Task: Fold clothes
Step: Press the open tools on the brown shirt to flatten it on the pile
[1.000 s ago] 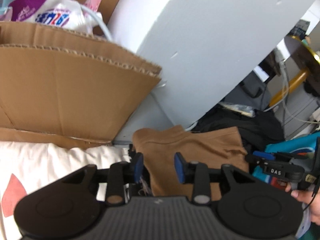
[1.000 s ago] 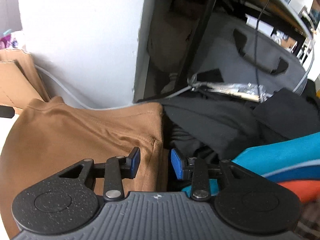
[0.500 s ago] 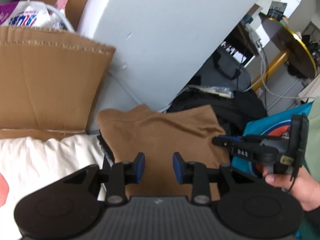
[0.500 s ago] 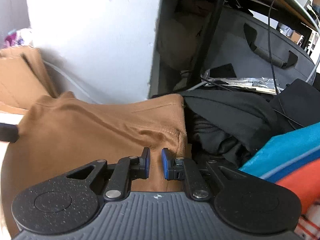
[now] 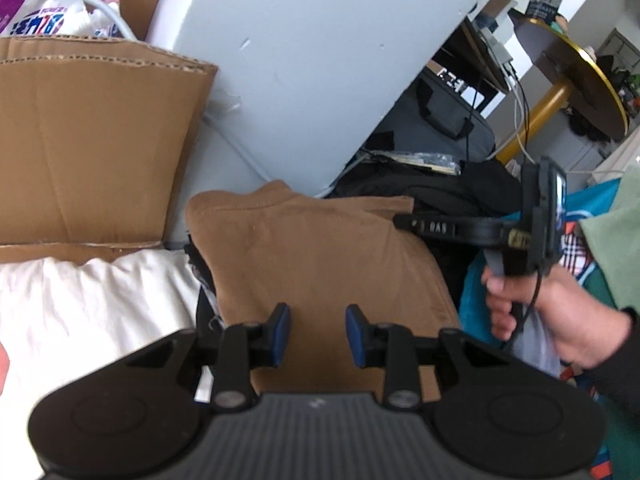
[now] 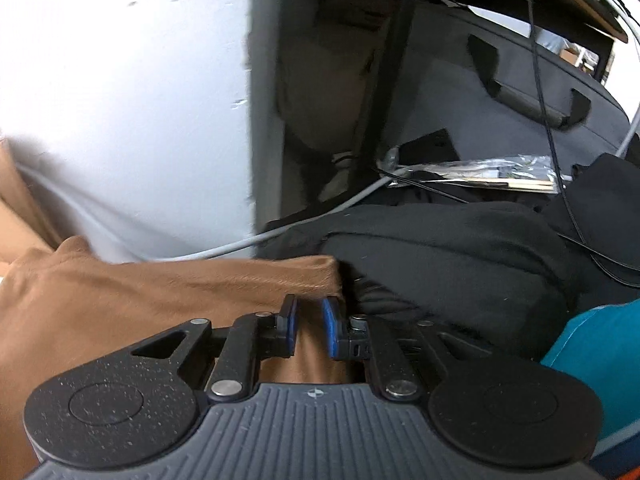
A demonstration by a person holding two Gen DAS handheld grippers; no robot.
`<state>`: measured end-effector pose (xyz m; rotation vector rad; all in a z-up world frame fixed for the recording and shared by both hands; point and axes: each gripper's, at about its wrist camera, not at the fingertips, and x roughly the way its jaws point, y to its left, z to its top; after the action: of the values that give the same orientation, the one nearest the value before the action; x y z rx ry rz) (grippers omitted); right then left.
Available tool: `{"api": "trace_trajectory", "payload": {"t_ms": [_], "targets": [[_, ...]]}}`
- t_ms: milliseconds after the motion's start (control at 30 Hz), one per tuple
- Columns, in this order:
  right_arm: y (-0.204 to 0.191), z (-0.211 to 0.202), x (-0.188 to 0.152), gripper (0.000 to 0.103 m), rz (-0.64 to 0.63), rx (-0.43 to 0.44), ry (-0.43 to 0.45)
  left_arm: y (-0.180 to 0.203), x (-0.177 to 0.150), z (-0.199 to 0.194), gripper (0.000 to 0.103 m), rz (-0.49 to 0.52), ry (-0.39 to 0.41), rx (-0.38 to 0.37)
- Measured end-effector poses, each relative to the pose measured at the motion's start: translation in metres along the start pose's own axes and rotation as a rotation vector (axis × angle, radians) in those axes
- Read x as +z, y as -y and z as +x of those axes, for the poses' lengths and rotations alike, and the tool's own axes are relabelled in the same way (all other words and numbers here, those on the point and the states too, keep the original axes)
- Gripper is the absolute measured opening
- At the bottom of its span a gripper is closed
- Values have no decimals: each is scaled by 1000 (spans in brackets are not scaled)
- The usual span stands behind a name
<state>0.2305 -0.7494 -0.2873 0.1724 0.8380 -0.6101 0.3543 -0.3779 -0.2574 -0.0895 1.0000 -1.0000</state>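
The folded tan-brown cotton garment (image 5: 320,256) serves as the landmark; it lies flat with its stitched collar edge toward the pale grey-white panel (image 5: 320,60) behind it; a white crumpled fabric sheet (image 5: 92,304) spreads to its left, and a pile of black clothing (image 5: 452,196) sits just past its right corner.

The left gripper (image 5: 318,334), black with blue pads, hovers over the near middle of the garment; its jaws stand parted with only bare cloth seen between them, nothing pinched.

The right gripper (image 6: 310,330) sits at the garment's right edge; its jaws have just been closing and now stand narrow; tan cloth shows in the gap, but whether the blue pads press it I cannot tell. In the left wrist view the same tool reaches in from the right, its black arm printed with white letters that seem to read "DAS", seen upside down, held by the person's right hand (image 5: 556,312) in a dark sleeve.

Left of the garment a flattened brown corrugated cardboard sheet (image 5: 96,140) leans upright; behind it a white and purple plastic bag (image 5: 48,20) carries blue lettering, inverted and not fully legible; right of the garment lies teal fabric (image 6: 600,344).
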Motion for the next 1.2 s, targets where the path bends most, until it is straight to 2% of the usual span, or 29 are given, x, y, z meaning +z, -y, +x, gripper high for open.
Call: {"api": "trace_trajectory", "payload": {"t_ms": [500, 600, 700, 967, 1100, 1200], "targets": [[7, 35, 12, 19, 35, -6, -41, 1, -6, 3, 29, -11, 3, 19], [6, 27, 17, 19, 40, -18, -44, 0, -8, -2, 29, -28, 9, 23], [3, 7, 16, 25, 17, -20, -21, 2, -10, -8, 29, -35, 18, 29], [-1, -48, -17, 26, -1, 79, 38, 12, -13, -20, 29, -12, 29, 28], [-3, -57, -42, 26, -52, 70, 36, 15, -18, -24, 29, -7, 48, 6], [-5, -55, -56, 26, -98, 59, 36, 11, -26, -21, 29, -37, 34, -13]]}}
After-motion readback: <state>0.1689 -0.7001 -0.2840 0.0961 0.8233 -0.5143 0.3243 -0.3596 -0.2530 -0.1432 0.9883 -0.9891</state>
